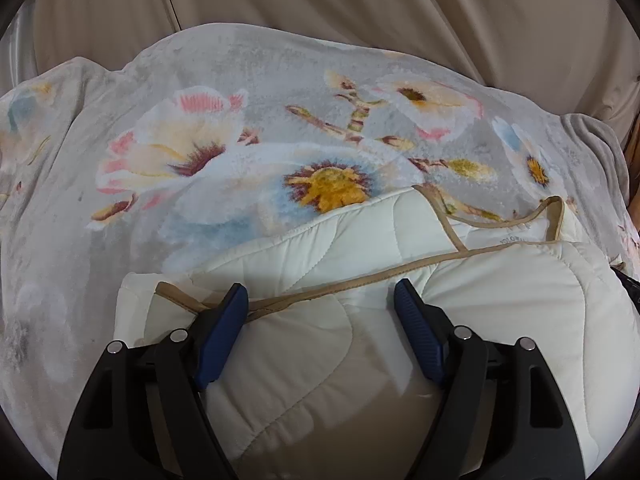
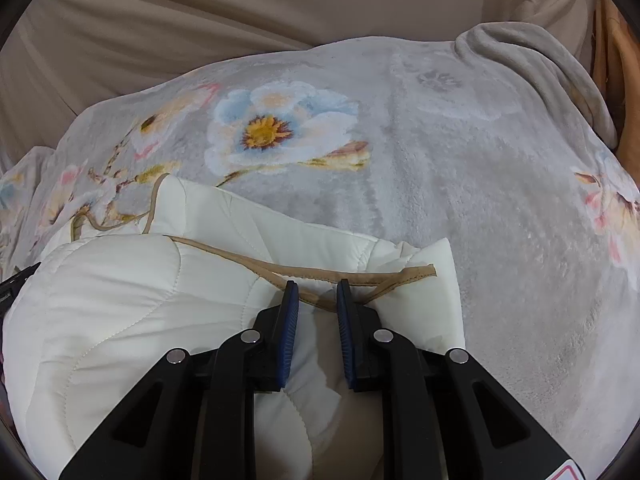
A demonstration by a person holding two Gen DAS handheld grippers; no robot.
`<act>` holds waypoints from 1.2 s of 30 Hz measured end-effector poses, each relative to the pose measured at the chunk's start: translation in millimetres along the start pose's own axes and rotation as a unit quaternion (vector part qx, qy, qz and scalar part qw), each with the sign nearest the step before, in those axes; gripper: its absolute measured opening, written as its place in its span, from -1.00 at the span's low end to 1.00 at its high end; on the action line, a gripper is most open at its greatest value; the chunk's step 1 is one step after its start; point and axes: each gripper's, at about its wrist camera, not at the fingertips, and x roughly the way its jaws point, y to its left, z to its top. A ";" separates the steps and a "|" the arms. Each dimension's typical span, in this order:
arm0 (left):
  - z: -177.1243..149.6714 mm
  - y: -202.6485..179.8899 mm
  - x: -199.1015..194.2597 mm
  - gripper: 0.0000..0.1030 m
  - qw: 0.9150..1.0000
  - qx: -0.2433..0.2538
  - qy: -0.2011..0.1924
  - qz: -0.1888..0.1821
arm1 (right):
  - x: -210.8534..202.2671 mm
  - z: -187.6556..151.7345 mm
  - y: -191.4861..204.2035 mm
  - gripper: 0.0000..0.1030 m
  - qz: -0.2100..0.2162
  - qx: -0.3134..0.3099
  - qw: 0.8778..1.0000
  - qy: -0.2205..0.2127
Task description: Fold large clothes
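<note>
A cream quilted garment or cover [image 1: 312, 364] with tan trim [image 1: 360, 285] lies folded in thick layers on a grey floral blanket [image 1: 240, 120]. My left gripper [image 1: 322, 300] hovers over its near fold, jaws wide apart, the blue pads [image 1: 224, 320] straddling the trim without pressing it. In the right wrist view the same cream piece [image 2: 120, 300] fills the lower left. My right gripper [image 2: 317, 294] has its jaws drawn close, and a bunched fold with the tan trim [image 2: 360, 276] is pinched between the pads.
The floral blanket [image 2: 460, 168] covers the whole surface and bunches into a roll at the far right [image 2: 560, 68]. Beige draped fabric [image 1: 320, 0] rises behind it. An orange-brown edge [image 2: 612, 60] shows at the far right.
</note>
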 end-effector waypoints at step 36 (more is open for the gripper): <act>-83.3 -15.7 -83.1 0.83 0.996 0.030 -0.046 0.063 | -8.7 -6.1 176.4 -0.62 0.096 -0.093 0.991 0.020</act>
